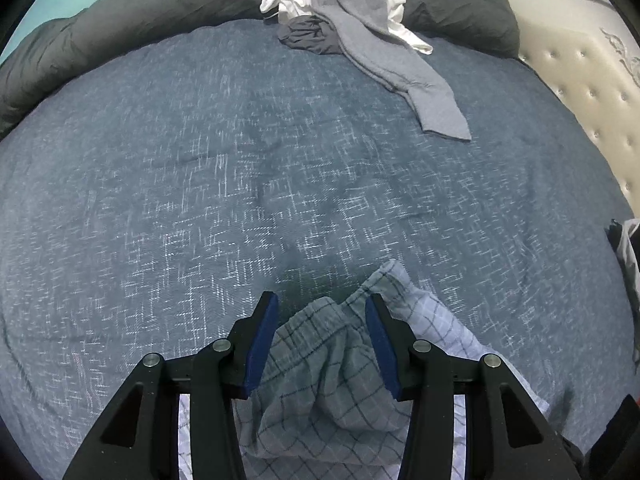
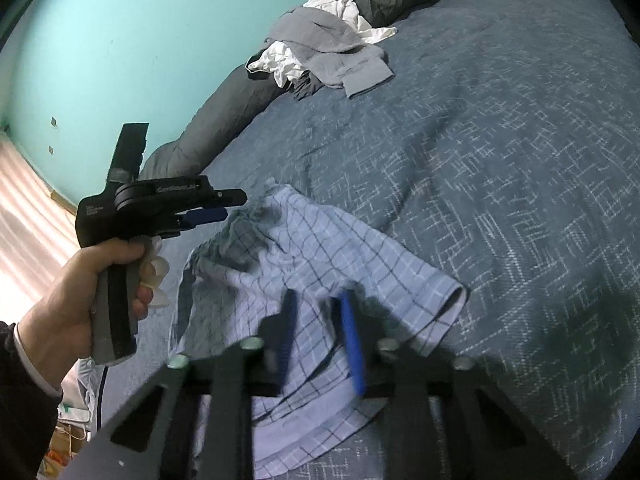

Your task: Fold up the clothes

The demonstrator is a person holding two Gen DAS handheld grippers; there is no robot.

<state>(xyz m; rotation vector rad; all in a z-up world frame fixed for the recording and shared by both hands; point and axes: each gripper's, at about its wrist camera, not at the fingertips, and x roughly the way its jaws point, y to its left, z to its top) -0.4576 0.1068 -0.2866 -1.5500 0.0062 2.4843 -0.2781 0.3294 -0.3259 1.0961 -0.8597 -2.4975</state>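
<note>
A bed (image 1: 280, 160) under a dark blue patterned cover fills both views, with a long dark grey pillow (image 1: 100, 40) along its far edge beside a teal wall (image 2: 140, 40). On that far edge lies a heap of clothes (image 1: 340, 20), grey and white, one grey leg trailing toward the middle. The checked light-blue shorts (image 2: 328, 264) lie crumpled at the near edge, long axis running roughly left to right, one leg opening facing right. The left gripper (image 1: 322, 312) hovers level above the bunched waistband, held in the person's left hand (image 2: 80, 280) by its handle; its fingers (image 1: 264, 344) are spread wide, holding nothing. The right gripper (image 2: 316, 300) points down over the shorts, motion-blurred, its fingers (image 2: 352, 344) apart and gripping nothing.
</note>
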